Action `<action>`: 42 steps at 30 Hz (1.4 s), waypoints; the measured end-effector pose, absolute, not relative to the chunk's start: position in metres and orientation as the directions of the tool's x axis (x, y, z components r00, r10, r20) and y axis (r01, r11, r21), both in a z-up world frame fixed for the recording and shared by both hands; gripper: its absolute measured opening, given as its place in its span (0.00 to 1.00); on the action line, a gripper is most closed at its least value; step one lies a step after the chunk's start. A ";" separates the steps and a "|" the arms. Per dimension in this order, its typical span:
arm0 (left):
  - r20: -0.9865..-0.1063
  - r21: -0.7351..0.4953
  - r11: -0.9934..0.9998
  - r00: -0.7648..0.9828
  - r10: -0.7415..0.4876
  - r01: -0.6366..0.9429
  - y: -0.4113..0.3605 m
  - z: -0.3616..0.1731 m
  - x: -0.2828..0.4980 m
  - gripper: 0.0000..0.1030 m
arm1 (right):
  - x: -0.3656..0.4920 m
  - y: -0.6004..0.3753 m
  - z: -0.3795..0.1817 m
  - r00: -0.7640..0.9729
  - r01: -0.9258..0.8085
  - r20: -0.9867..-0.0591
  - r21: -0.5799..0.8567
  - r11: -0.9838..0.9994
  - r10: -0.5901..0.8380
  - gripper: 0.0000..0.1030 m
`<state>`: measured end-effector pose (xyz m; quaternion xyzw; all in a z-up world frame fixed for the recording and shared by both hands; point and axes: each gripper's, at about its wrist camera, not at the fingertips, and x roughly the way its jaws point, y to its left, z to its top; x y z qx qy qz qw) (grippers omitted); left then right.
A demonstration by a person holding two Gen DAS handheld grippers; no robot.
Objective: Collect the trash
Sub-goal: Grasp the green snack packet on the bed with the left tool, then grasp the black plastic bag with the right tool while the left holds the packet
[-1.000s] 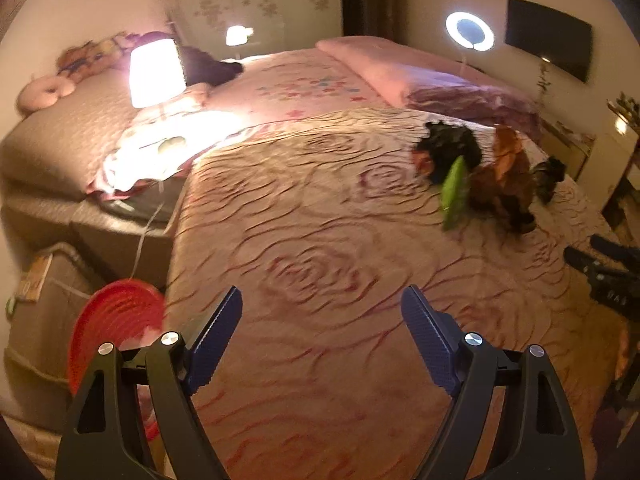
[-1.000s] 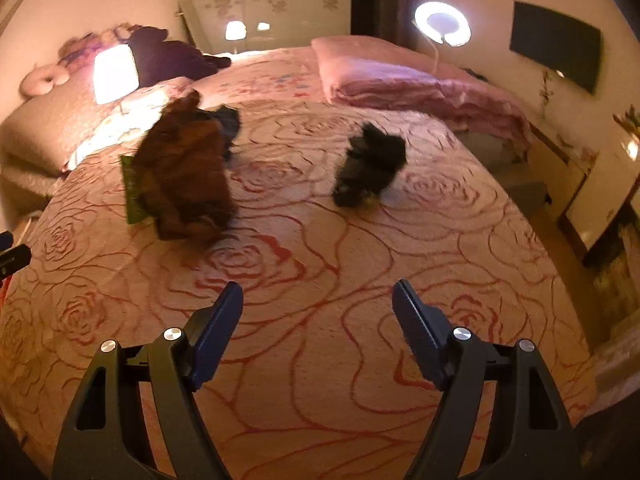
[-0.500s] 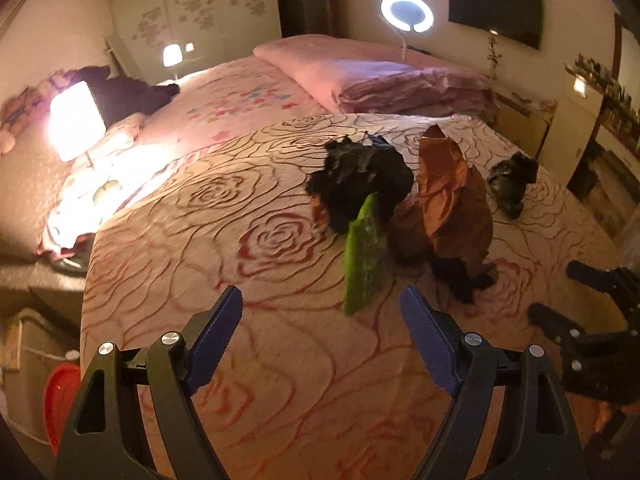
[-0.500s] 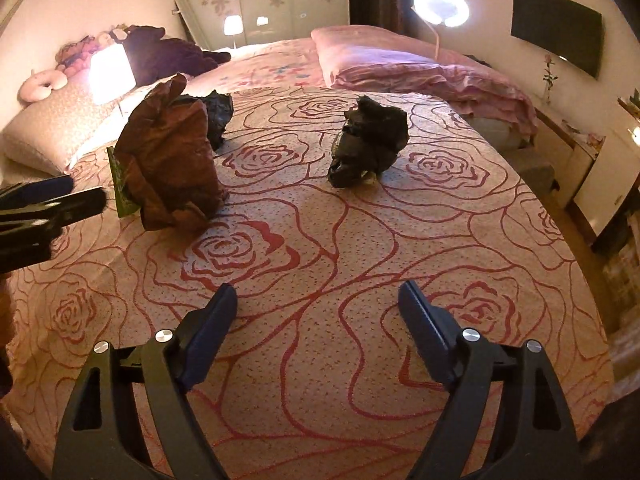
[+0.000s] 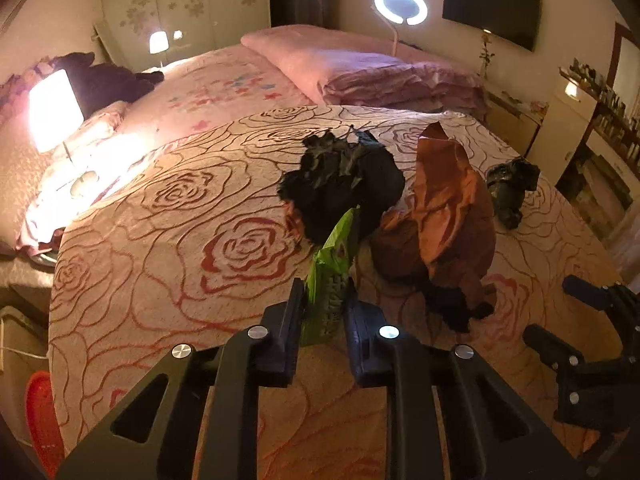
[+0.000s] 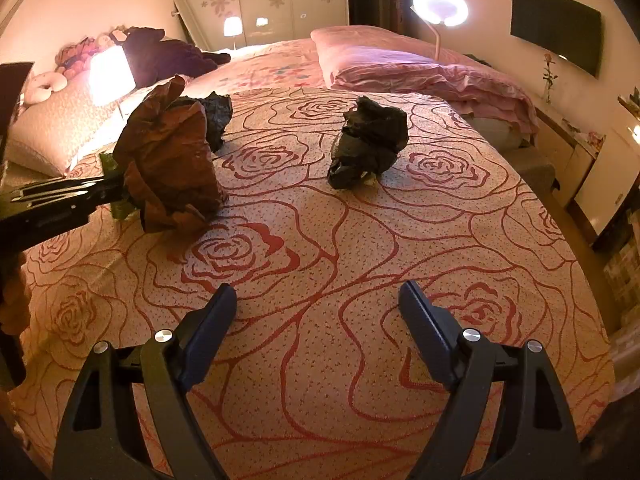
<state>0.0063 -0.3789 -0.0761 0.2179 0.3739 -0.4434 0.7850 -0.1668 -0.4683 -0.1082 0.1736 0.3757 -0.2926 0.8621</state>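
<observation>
Left gripper point(image 5: 323, 300) clamped, fingers nearly together, aimed toward 12 o'clock. Right gripper point(image 6: 318, 300) spread wide, unloaded.

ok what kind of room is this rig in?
Almost certainly a home bedroom. A large bed with a rose-pattern bedspread fills both views, with pink pillows at the head, a lit bedside lamp, and a wall-mounted TV opposite.
</observation>
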 end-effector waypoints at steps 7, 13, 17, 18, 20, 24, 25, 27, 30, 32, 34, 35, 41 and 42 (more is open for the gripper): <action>-0.768 0.045 0.561 0.387 -0.510 0.827 -0.342 -0.067 -0.003 0.18 | -0.170 -0.472 -0.107 0.560 0.639 -0.743 0.105 0.762 -0.366 0.78; -0.747 0.107 0.602 0.464 -0.476 0.791 -0.309 -0.060 -0.015 0.18 | -0.173 -0.486 -0.107 0.546 0.680 -0.741 0.121 0.723 -0.390 0.78; -0.745 0.073 0.639 0.468 -0.476 0.766 -0.293 -0.060 -0.011 0.18 | -0.169 -0.505 -0.106 0.520 0.708 -0.757 0.122 0.696 -0.396 0.78; -0.745 0.066 0.645 0.468 -0.476 0.762 -0.291 -0.060 -0.009 0.18 | -0.168 -0.511 -0.104 0.516 0.716 -0.756 0.123 0.687 -0.403 0.78; -0.750 0.043 0.660 0.461 -0.475 0.750 -0.286 -0.062 -0.005 0.18 | -0.163 -0.522 -0.103 0.507 0.724 -0.764 0.127 0.678 -0.398 0.78; -0.756 0.041 0.683 0.470 -0.456 0.729 -0.279 -0.065 0.001 0.18 | -0.149 -0.538 -0.093 0.522 0.728 -0.750 0.144 0.670 -0.406 0.78; -0.758 0.041 0.688 0.471 -0.451 0.725 -0.278 -0.065 0.002 0.18 | -0.146 -0.540 -0.091 0.524 0.728 -0.746 0.141 0.671 -0.412 0.78; -0.762 0.036 0.696 0.470 -0.446 0.718 -0.275 -0.066 0.004 0.18 | -0.137 -0.544 -0.088 0.526 0.731 -0.736 0.135 0.669 -0.426 0.78; -0.760 0.039 0.699 0.475 -0.444 0.714 -0.273 -0.065 0.004 0.18 | -0.121 -0.551 -0.092 0.508 0.737 -0.740 0.109 0.667 -0.441 0.69; -0.757 0.046 0.701 0.483 -0.440 0.712 -0.272 -0.065 0.003 0.18 | -0.111 -0.557 -0.099 0.495 0.728 -0.761 0.101 0.678 -0.419 0.55; -0.756 0.049 0.703 0.486 -0.438 0.709 -0.270 -0.065 0.004 0.18 | -0.106 -0.560 -0.105 0.477 0.730 -0.778 0.092 0.677 -0.408 0.44; -0.757 0.048 0.705 0.486 -0.437 0.708 -0.269 -0.065 0.004 0.18 | -0.105 -0.559 -0.104 0.476 0.731 -0.773 0.082 0.677 -0.420 0.43; -0.759 0.036 0.715 0.484 -0.435 0.699 -0.263 -0.064 0.008 0.18 | -0.113 -0.542 -0.098 0.504 0.705 -0.758 0.085 0.704 -0.414 0.41; -0.759 0.035 0.715 0.484 -0.435 0.698 -0.262 -0.064 0.008 0.18 | -0.116 -0.538 -0.098 0.510 0.701 -0.757 0.088 0.708 -0.410 0.41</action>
